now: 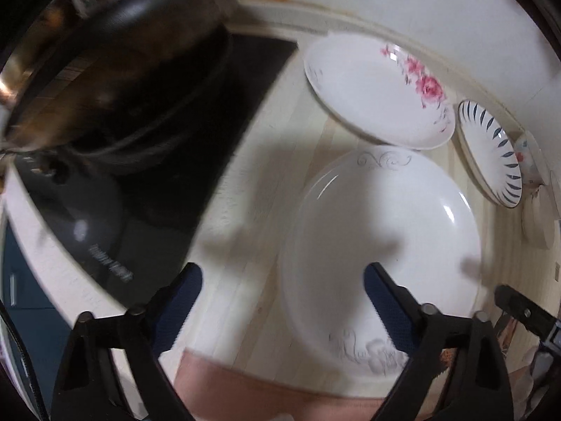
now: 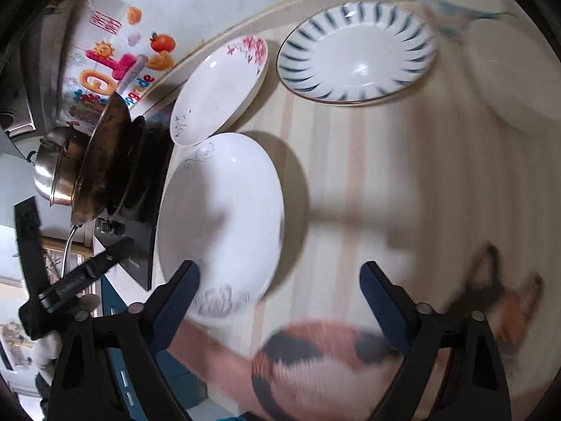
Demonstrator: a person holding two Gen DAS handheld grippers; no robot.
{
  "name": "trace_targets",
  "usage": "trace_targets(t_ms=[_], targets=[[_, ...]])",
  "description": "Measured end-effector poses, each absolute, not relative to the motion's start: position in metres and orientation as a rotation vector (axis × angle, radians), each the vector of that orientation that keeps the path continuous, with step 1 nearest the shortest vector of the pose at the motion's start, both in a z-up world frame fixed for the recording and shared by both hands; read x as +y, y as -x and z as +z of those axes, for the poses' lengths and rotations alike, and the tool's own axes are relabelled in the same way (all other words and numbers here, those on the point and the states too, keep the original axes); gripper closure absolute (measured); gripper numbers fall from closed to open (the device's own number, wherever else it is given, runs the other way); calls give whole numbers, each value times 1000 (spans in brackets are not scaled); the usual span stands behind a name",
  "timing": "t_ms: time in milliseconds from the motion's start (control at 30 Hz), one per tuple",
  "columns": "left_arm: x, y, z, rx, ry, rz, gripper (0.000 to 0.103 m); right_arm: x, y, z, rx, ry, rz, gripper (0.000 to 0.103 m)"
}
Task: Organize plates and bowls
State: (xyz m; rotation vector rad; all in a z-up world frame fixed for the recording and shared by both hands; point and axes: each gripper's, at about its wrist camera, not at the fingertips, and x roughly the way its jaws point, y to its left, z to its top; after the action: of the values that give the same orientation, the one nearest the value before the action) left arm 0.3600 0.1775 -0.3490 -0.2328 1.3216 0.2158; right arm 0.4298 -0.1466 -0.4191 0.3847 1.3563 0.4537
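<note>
The left hand-held gripper (image 1: 282, 280) hangs above the counter (image 1: 245, 210), jaws spread and empty, one finger over the big white plate (image 1: 382, 231). The right hand-held gripper (image 2: 280, 279) is also spread, gripping nothing, just beside that plate's near edge. Behind it, a pink-flowered plate (image 1: 371, 87) overlaps its far rim; a blue-striped plate (image 2: 357, 51) lies further right. A dark pan (image 1: 115, 66) sits on the stove at the left.

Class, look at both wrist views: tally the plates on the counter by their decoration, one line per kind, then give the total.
Large white oval plate with grey scrollwork: 1
White plate with pink flowers: 1
White plate with dark blue radial strokes: 1
Total: 3; blurred dishes at the right edge are left uncounted.
</note>
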Motion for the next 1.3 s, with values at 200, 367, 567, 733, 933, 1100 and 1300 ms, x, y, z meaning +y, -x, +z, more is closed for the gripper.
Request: trace_targets(t_ms=[200,367,567,733,933,1100,1300], targets=[[186,-376,-375,1359,330,135,60,-117,-462,-451,1402,-394,532,46],[180,-369,-369,1317,333,156,70,-103,-464,-456,1399,-366,538,79],[162,-359,-359,1310,314,150,71,-108,-460,-452,1401,-346,531,81],[137,-349,-342,1281,309,125,71,-131,-451,-438,1380,-361,520,81],[95,-332,-329,1246,273,43,71,-177,-429,-413,1336,-370,483,81],[40,-319,-331,1237,222,-34,71,-226,-402,-400,1311,-370,431,81],[-10,-310,-352,1272,191,-113,71,-282,-367,-403,1311,-396,341,81]])
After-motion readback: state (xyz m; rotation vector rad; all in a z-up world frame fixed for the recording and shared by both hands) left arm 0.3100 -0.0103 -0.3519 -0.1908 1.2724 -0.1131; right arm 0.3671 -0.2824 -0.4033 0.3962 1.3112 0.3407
